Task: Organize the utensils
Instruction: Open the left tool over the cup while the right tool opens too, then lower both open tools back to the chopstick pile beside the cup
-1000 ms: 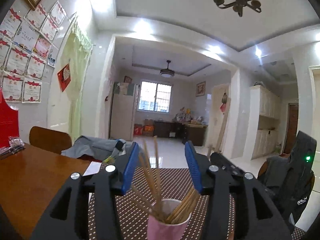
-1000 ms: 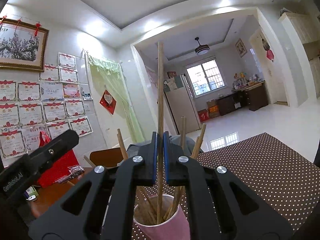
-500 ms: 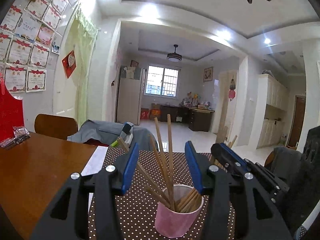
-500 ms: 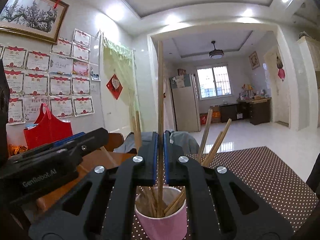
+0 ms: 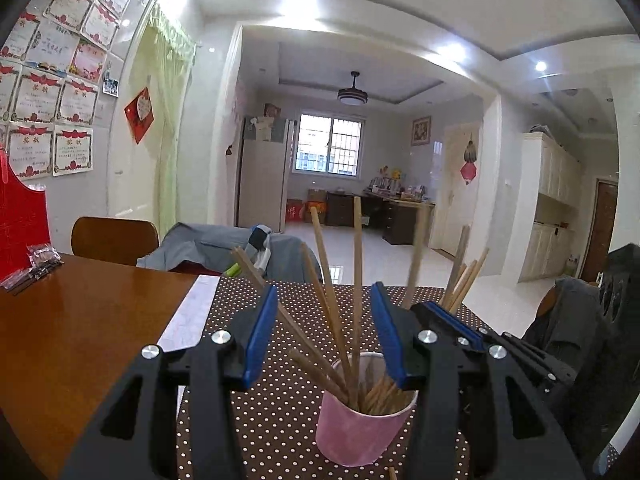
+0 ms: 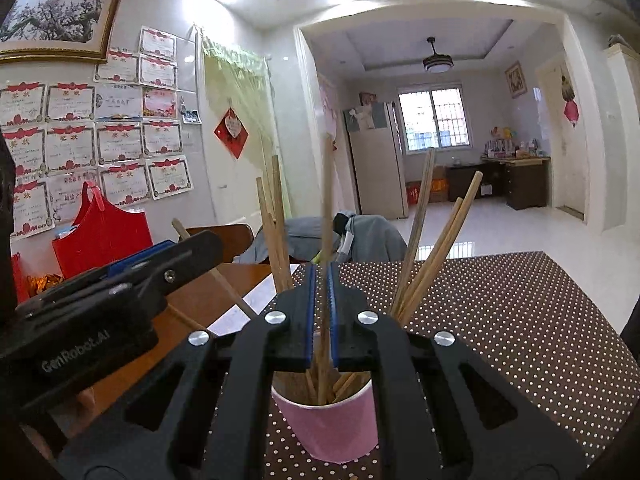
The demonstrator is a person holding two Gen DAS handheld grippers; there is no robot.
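Left wrist view: the left claw [image 5: 324, 332] stands wide, its two blue-padded black fingers [image 5: 261, 334] well apart with nothing gripped. Below and between them a pink paper cup [image 5: 362, 430] sits on the brown white-dotted tablecloth [image 5: 280, 432] that covers part of the glossy wooden worktop [image 5: 68, 328]. A loose bundle of wooden chopsticks [image 5: 334, 320] stands in the cup, fanning outward at different tilts; several rise up through the gap between the fingers without touching the pads. To the right, the black right claw [image 5: 448, 314] reaches in just beside the cup, with more chopstick ends showing above it. A wooden chair back [image 5: 114, 240] and a grey garment [image 5: 224, 246] lie beyond the far edge of the worktop.

Right wrist view: the right claw [image 6: 321, 316] is narrow, its blue pads only a thin slot apart. A blurred upright wooden chopstick [image 6: 327, 216] runs through that slot down into the pink paper cup [image 6: 334, 426]; whether the pads press on it or stand just off it cannot be told. The other wooden chopsticks [image 6: 424, 248] lean to both sides of the claw from the same cup, which stands on the dotted tablecloth [image 6: 520, 340]. The left claw's black body [image 6: 104, 312] crosses the left side, close to the cup. A red bag [image 6: 100, 236] stands by the wall behind it.
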